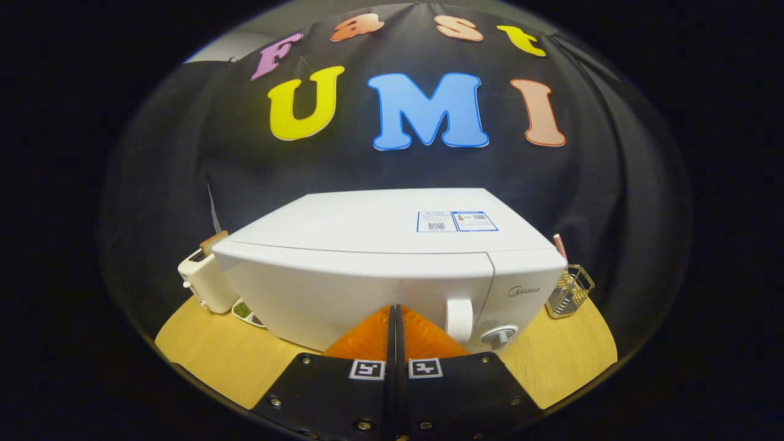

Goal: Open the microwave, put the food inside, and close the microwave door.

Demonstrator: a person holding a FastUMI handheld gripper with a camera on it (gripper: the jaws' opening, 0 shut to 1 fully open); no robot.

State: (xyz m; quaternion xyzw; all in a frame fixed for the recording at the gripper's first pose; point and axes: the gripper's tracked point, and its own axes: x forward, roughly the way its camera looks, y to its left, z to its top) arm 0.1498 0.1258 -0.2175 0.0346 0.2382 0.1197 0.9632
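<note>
Black cloth is hung behind a pale wooden table (202,355), on which a white microwave (392,269) is set with its door shut and its handle (459,320) and dial (499,335) turned toward the camera. Held level and aimed at the lower front of the door, the gripper (395,318) is seen with its fingers pressed together, nothing between them. A toaster (205,283) is placed left of the microwave and a wire holder (569,291) to its right.

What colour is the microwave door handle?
White, like the microwave; the door handle shows in the gripper view.
</note>
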